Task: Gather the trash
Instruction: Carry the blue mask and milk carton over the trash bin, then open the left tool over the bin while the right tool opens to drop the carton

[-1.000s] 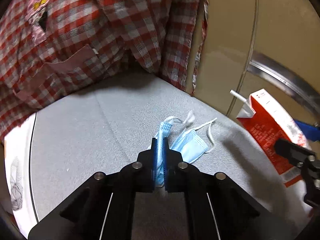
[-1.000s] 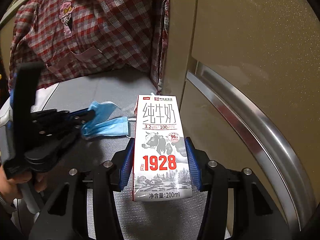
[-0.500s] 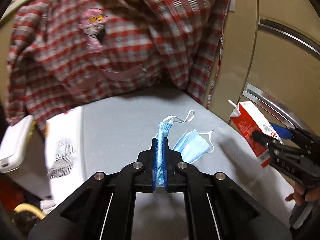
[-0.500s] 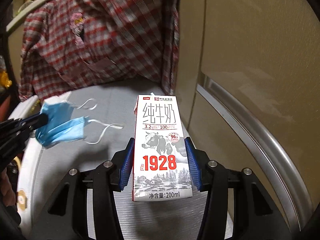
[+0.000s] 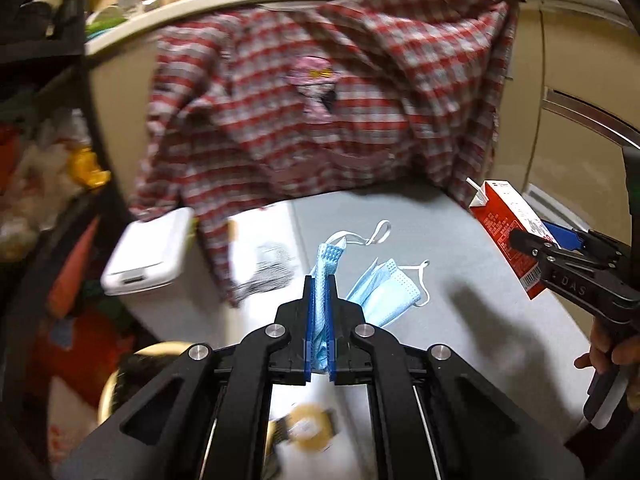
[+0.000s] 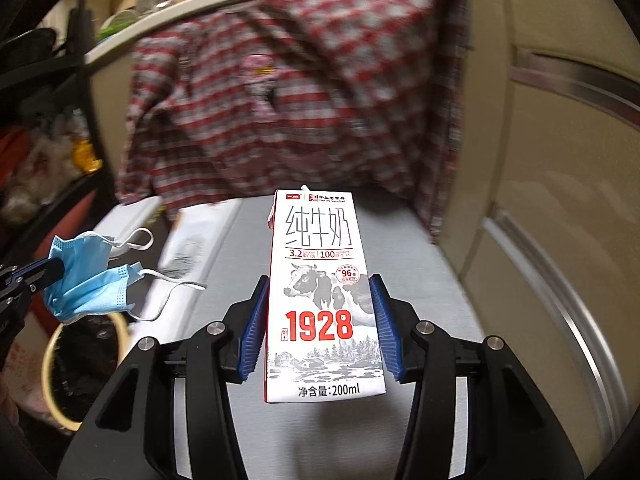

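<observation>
My left gripper [image 5: 319,292] is shut on a blue face mask [image 5: 384,290], held in the air over the grey surface's left edge; the mask also shows at the left of the right wrist view [image 6: 86,280]. My right gripper [image 6: 318,316] is shut on a white and red "1928" milk carton [image 6: 320,292], held upright above the grey surface [image 6: 420,276]. The carton [image 5: 508,228] with its straw shows at the right of the left wrist view, in the right gripper [image 5: 524,242].
A round bin with a yellow rim and black bag [image 6: 80,368] stands low at the left, below the mask. A red checked shirt [image 5: 320,112] hangs behind. A white box [image 5: 148,256] sits left of the surface. A beige panel with a metal rail [image 6: 560,320] is on the right.
Both grippers have pulled back and to the left with their loads. The mask has lifted off the grey surface and now hangs over the bin area.
</observation>
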